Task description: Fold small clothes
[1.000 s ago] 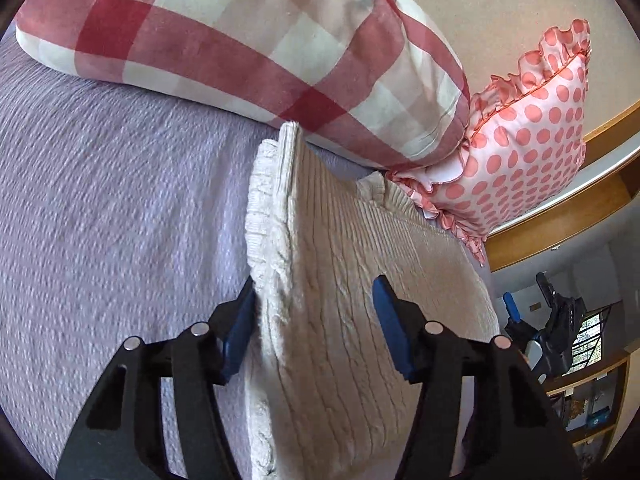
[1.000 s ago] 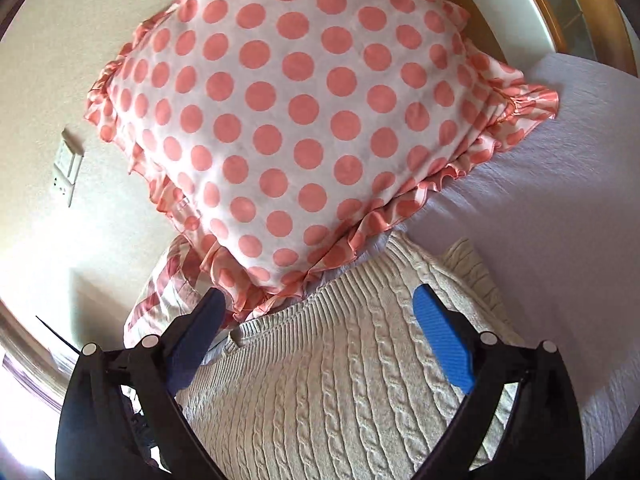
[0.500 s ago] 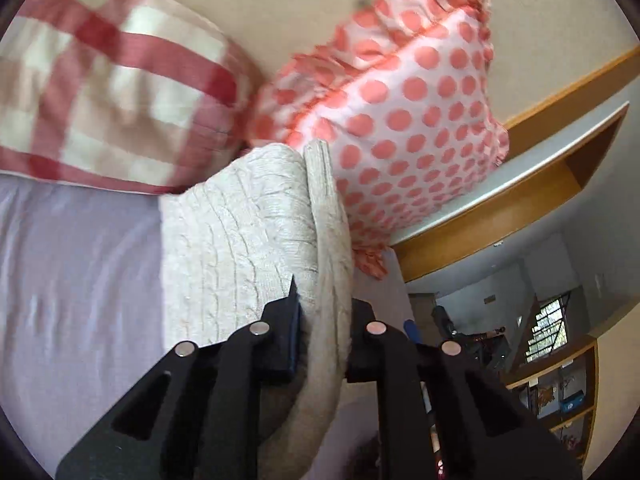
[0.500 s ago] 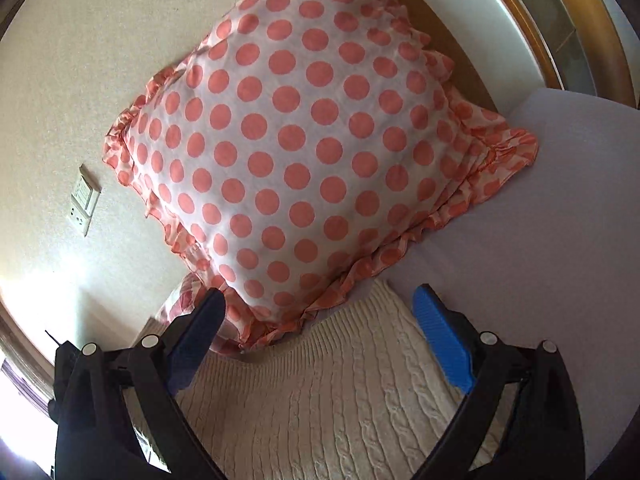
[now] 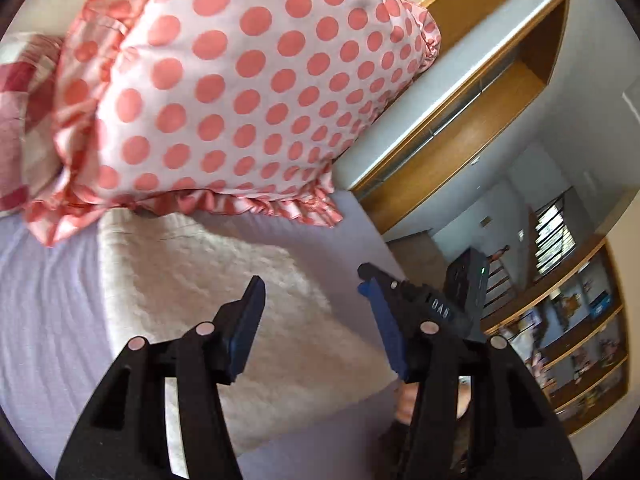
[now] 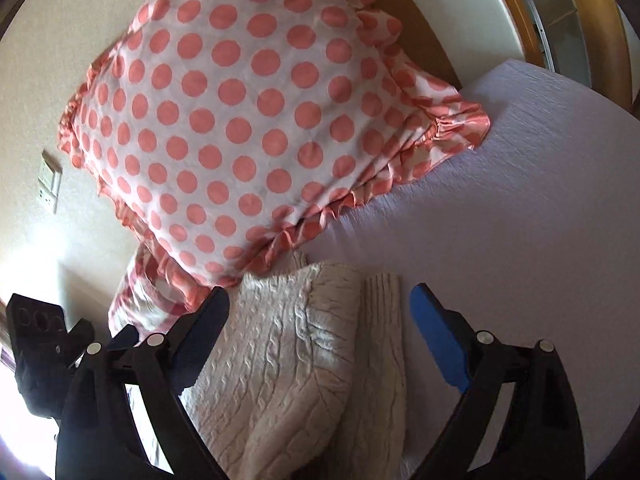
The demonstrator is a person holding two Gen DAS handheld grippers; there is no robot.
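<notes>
Only readable writing anywhere: "DAB" in small pale letters on the black body of the right gripper (image 5: 374, 280), seen from the left wrist camera just past the left gripper's own blue pad.

The left gripper (image 5: 316, 320) is held with its fingers spread wide, nothing pinched between them. Same goes for the right one in its own view, jaws gaping and empty. Under both, the cream cable-knit sweater (image 6: 304, 344) is laid on the lavender bedspread (image 6: 520, 208), doubled over itself, with a ribbed part lying along its right edge in the right wrist view.

Just beyond, the sweater's far edge is touched by the frill of the pink polka-dot pillow (image 5: 248, 80), and a red checked pillow (image 5: 20, 120) is tucked beside that.

Further off, wooden shelves (image 5: 576, 352) are stocked with things too blurred to be named. A wall socket (image 6: 48, 184) can be made out on the cream wall.
</notes>
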